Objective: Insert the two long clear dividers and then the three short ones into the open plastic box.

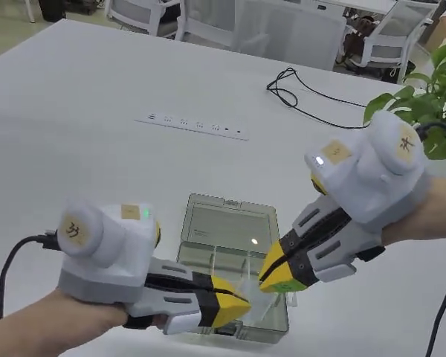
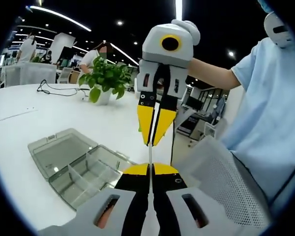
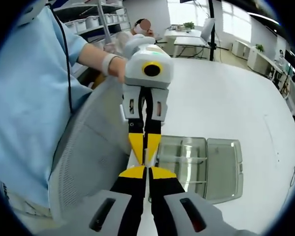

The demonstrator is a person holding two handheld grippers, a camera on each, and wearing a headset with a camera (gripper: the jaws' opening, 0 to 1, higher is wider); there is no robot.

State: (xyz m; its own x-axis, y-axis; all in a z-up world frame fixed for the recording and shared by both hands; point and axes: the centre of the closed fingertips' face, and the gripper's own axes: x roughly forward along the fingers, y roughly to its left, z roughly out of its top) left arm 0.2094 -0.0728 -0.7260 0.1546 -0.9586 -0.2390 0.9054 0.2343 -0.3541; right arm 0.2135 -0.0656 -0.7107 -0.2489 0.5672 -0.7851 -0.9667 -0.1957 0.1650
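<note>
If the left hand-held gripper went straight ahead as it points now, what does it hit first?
Likely the right hand-held gripper: its yellow tips face the left hand-held gripper head-on, with a clear divider edge-on between them. The open plastic box lies off to one side of that line.

One box, one divider in hand, two grippers

One open box (image 1: 227,227); one clear divider (image 1: 259,301) over the box's near edge, pinched by two grippers, the left gripper (image 1: 241,305) and the right gripper (image 1: 271,281); the dividers inside the box are too faint to count; beyond the box, one white power strip (image 1: 197,125), one black cable (image 1: 297,97), one potted plant (image 1: 424,97); farther beyond the box, at least two chairs (image 1: 392,36).
</note>
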